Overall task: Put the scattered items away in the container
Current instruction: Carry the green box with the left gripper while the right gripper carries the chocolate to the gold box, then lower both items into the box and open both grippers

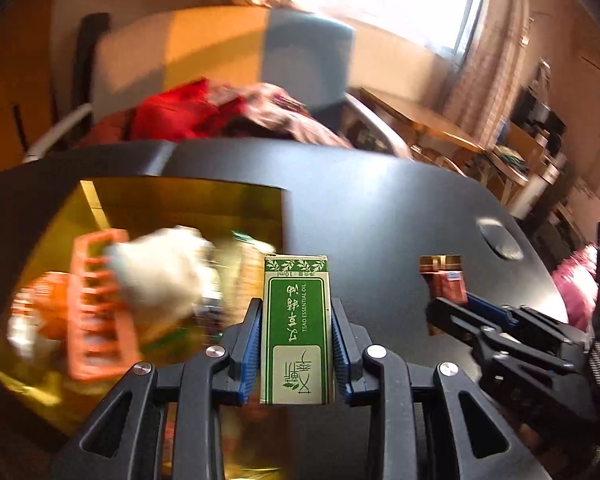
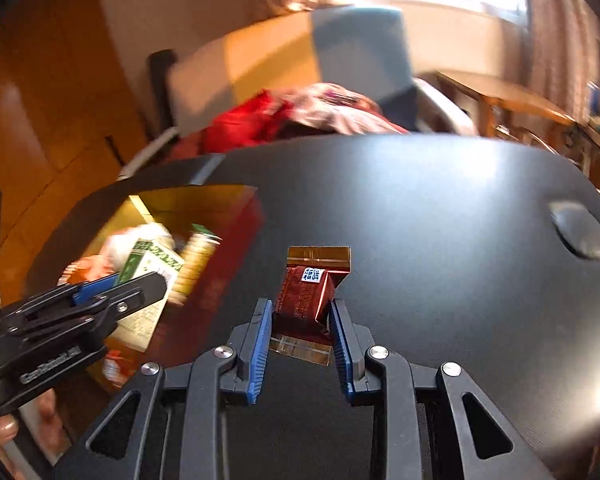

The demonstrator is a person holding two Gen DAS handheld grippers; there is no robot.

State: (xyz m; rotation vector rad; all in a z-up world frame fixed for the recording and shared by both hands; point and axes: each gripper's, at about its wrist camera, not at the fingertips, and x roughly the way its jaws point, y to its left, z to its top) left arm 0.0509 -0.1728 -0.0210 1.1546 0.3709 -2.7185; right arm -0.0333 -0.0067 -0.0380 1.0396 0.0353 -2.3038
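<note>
My left gripper (image 1: 296, 312) is shut on a green and white essential oil box (image 1: 297, 328) and holds it over the right edge of the gold-lined container (image 1: 188, 204). The box also shows in the right wrist view (image 2: 150, 276), above the container (image 2: 204, 200). My right gripper (image 2: 300, 316) is shut on a red and gold wrapped packet (image 2: 306, 296) above the black table (image 2: 440, 216). It also shows in the left wrist view (image 1: 448, 300) with the packet (image 1: 444, 276). Inside the container lie an orange plastic grid piece (image 1: 100, 304) and a white crumpled item (image 1: 160, 276).
A round recess (image 2: 580, 236) sits in the table at the far right. Behind the table is a chair piled with red and patterned cloth (image 1: 228, 116). A wooden table (image 1: 420, 120) and clutter stand at the right.
</note>
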